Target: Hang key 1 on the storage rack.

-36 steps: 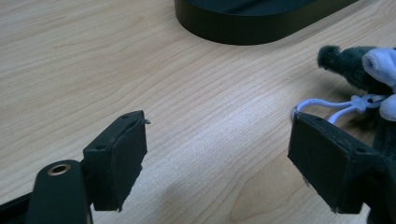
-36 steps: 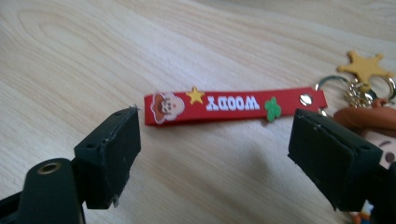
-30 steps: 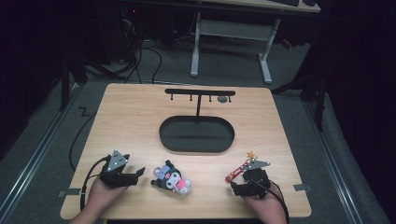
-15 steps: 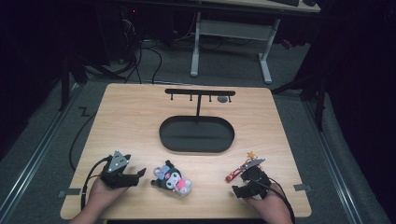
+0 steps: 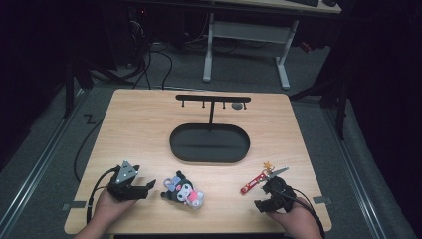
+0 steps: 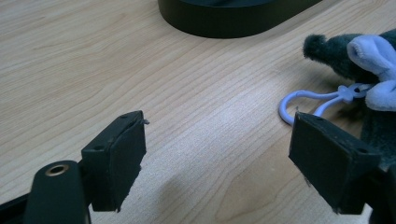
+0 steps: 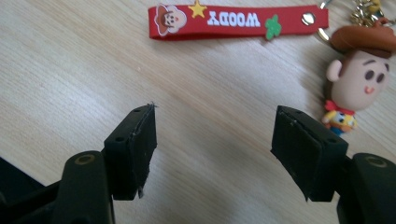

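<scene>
**Ana:** Right gripper view puts the red rubber strap keychain with the little cowboy figure (image 7: 238,21) flat on the light wooden tabletop (image 7: 70,70), just ahead of the right gripper (image 7: 215,135). The strap lies crosswise, and the figure (image 7: 357,70) hangs off its metal ring at one end.

**Ben:** How would it handle?

**Ana:** Light, I'd say, with a bendy strap that will droop. The rubber should give the fingers (image 7: 135,149) good friction. I'd pinch the strap near its middle, across the narrow width; the ring and figure would swing.

**Ben:** Are the fingers on it?

**Ana:** No. They have just been closing, but they stand apart over bare wood with nothing between them.

**Ben:** And the other side?

**Ana:** The left gripper (image 6: 215,158) is spread wide and empty, beside a soft black and lilac plush toy (image 6: 359,56) with a pale plastic clip (image 6: 303,100). Farther back sits the black oval tray with its hook rack (image 5: 209,143).
</scene>
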